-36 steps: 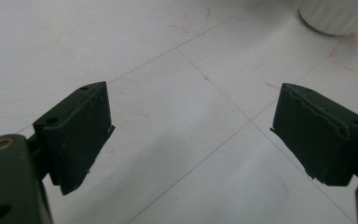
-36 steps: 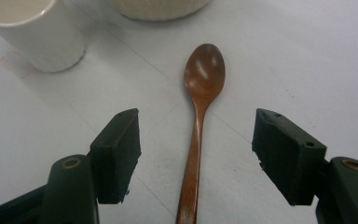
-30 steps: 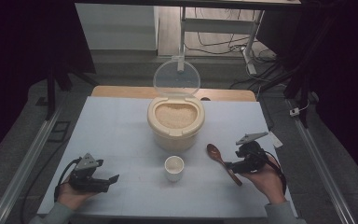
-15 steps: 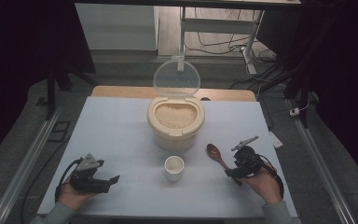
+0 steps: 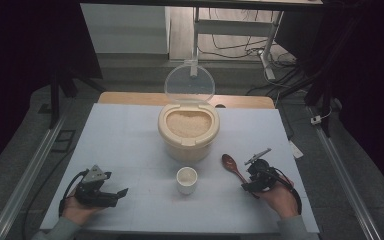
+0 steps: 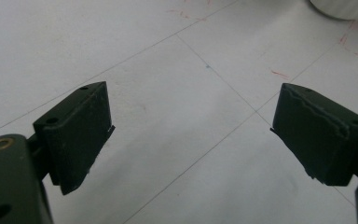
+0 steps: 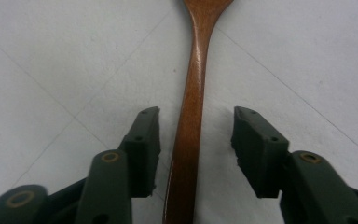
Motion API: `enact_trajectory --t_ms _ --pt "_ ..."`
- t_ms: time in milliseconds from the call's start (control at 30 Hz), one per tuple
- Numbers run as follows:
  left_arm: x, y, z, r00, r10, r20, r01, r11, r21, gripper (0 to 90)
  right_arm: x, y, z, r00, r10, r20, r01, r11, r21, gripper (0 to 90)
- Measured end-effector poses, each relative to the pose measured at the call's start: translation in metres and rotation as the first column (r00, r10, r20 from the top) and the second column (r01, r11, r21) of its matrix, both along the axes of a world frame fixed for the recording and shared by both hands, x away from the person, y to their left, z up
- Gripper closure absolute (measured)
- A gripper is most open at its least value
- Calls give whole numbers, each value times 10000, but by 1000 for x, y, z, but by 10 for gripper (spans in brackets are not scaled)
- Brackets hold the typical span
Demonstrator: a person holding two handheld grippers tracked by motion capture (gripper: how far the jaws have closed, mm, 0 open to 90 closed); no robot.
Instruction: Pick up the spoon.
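Pale blue-white table (image 5: 130, 130): at its left the left gripper (image 5: 111, 194) rests with jaws wide and empty. Centre, a small white cup (image 5: 186, 179) stands before a cream rice container (image 5: 188, 129). Rightward, the brown wooden spoon (image 7: 192, 107) lies flat between the right gripper (image 7: 196, 140)'s jaws, which have just been closing, pads not yet touching.

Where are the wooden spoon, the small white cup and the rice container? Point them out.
wooden spoon (image 7: 191, 93), right gripper view, on its handle.
small white cup (image 5: 187, 180), high view, on its rim.
rice container (image 5: 187, 145), high view, on its front wall.
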State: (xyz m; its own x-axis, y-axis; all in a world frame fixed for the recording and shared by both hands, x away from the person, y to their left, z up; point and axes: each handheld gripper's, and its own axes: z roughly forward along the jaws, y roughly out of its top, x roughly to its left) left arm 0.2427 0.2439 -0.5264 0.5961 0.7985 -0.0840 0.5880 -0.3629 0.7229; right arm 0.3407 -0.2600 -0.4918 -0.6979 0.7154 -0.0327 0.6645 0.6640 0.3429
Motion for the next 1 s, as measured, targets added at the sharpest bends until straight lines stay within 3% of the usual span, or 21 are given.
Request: enact_trajectory --t_ms 333,433,733,867,967,1000 --pt "0 0 -1 10000 19 -17 -18 10000 57 114 2 8 -2 9997 153 168 -148 9995 -276 654" --pt "0 0 -1 10000 -3 -31 3 9999 101 114 3 13 -3 9999 83 138 -77 9992 -394 745" --pt "0 1 -1 10000 5 -41 -4 9999 150 114 6 18 -1 9993 -327 -161 317 9976 -611 794" --pt "0 2 -2 10000 30 -47 -29 9999 158 114 6 16 0 9994 -306 -142 299 9984 -474 795" --pt "0 2 -2 10000 40 -65 -39 9998 177 114 6 11 2 9994 -338 -31 338 9993 -129 795" --pt "0 3 -3 10000 40 -74 -39 9998 186 114 5 6 6 9993 -367 57 366 9991 197 795"
